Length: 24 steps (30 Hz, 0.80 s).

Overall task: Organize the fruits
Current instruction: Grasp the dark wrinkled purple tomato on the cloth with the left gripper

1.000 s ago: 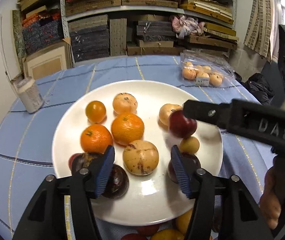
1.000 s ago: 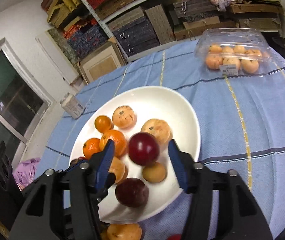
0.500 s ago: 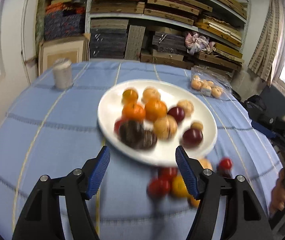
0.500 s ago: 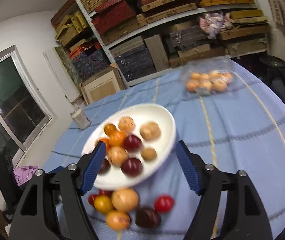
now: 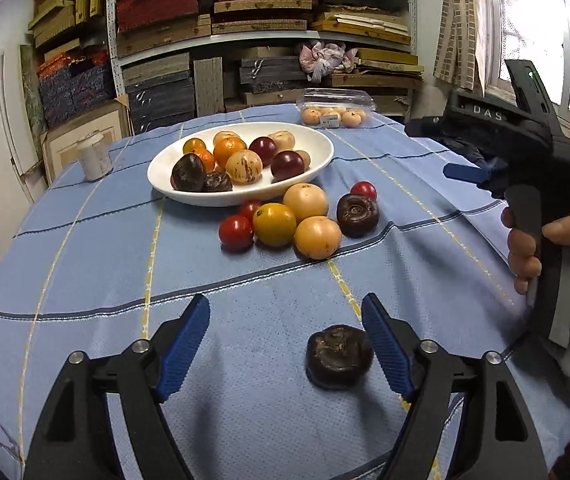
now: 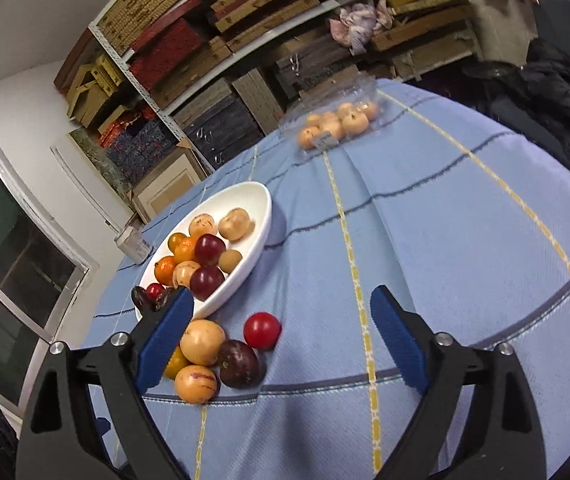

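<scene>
A white plate holds several oranges, pale melons, red plums and dark passion fruits. In front of it on the blue cloth lie loose fruits: red tomatoes, a yellow tomato, pale melons and a dark passion fruit. One dark wrinkled passion fruit lies alone, close to my left gripper, which is open and empty. My right gripper is open and empty, above the cloth right of the loose fruits; it also shows in the left wrist view.
A clear plastic box of pale fruits sits at the table's far side. A small white jar stands far left. Shelves of stacked boxes fill the wall behind. A window is at left.
Both grippers have pulled back from the plate toward the table's near side. The red plum the right gripper held a second ago now lies on the plate. Loose fruits came into view.
</scene>
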Each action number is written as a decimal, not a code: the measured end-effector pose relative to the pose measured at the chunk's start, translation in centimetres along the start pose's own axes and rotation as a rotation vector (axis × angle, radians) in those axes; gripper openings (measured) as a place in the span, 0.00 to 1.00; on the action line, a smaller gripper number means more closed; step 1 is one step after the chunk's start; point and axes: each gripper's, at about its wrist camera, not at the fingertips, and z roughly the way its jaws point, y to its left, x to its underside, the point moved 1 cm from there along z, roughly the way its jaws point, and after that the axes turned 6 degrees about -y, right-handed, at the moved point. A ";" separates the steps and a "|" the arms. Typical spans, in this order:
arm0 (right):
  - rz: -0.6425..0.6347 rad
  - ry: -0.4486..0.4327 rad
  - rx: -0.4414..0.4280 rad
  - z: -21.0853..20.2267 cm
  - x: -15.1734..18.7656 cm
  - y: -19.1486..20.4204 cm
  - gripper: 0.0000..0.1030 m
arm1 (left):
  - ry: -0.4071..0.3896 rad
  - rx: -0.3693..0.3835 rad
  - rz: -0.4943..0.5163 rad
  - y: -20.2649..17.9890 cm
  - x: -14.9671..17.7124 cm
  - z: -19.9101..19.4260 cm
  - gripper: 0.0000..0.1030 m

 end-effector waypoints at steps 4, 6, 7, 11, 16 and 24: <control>0.006 0.008 0.005 0.1 0.0 -0.2 0.86 | 0.063 0.045 -0.049 0.8 0.3 1.1 0.80; 0.010 0.015 0.005 0.2 0.0 -0.3 0.86 | 0.084 0.073 -0.028 0.2 0.4 1.5 0.80; 0.012 0.017 0.004 0.3 0.0 -0.2 0.86 | 0.087 0.084 -0.013 -0.2 0.4 1.6 0.80; 0.023 0.022 -0.004 0.3 -0.1 -0.4 0.87 | 0.136 0.122 0.037 -1.3 0.8 2.5 0.81; 0.035 0.032 -0.010 0.5 -0.1 -0.4 0.87 | 0.186 0.114 -0.005 -0.6 1.1 3.5 0.81; 0.043 0.040 -0.008 0.7 0.0 -0.7 0.87 | 0.204 0.134 -0.004 -0.7 1.2 3.7 0.62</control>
